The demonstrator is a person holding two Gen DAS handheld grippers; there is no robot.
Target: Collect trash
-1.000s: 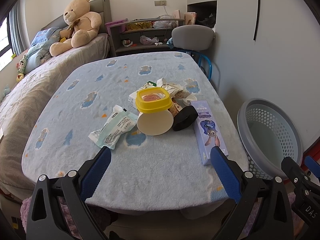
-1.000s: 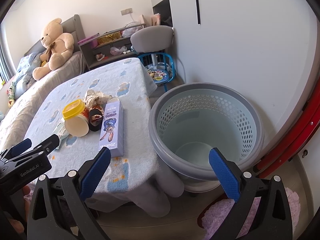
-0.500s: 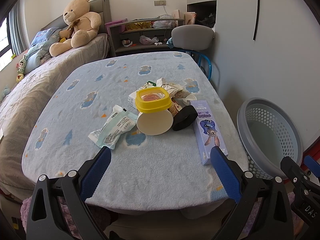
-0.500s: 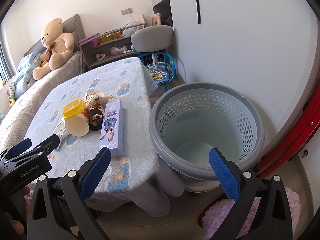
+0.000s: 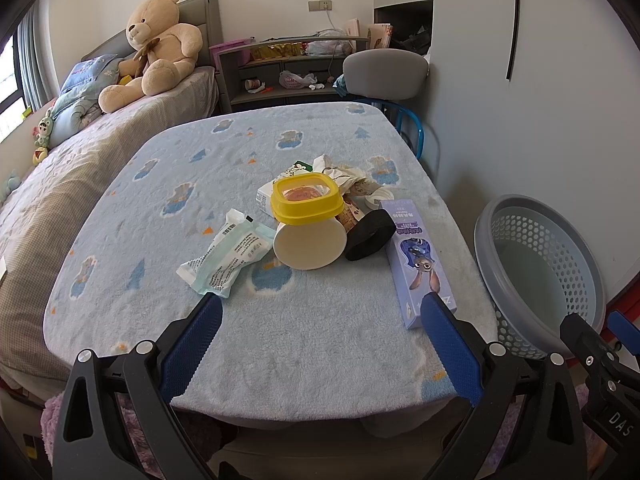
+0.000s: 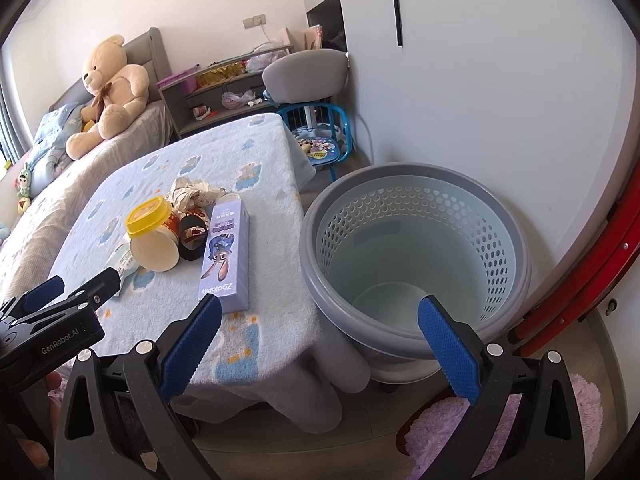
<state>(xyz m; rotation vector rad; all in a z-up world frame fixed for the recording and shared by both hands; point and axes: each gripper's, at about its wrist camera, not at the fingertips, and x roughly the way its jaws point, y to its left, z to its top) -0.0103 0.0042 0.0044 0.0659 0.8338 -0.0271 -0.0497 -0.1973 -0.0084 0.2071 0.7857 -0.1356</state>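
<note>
A pile of trash lies on the blue blanket-covered table [image 5: 280, 328]: a tipped cup with a yellow lid [image 5: 307, 222], a white-green wrapper [image 5: 226, 258], a black ring [image 5: 369, 234], a purple cartoon box [image 5: 418, 262], crumpled paper [image 5: 344, 178] and a small carton [image 5: 267, 196]. My left gripper [image 5: 320, 308] is open and empty over the table's near edge. My right gripper [image 6: 320, 312] is open and empty between the table corner and the grey perforated basket [image 6: 516, 236]. The purple box [image 6: 224, 256] also shows in the right wrist view.
The basket [image 5: 486, 236] stands on the floor right of the table. A grey chair [image 5: 384, 76] and a shelf [image 5: 288, 68] stand behind the table. A bed with a teddy bear [image 5: 156, 48] lies to the left. A pink rug [image 6: 580, 420] covers the floor.
</note>
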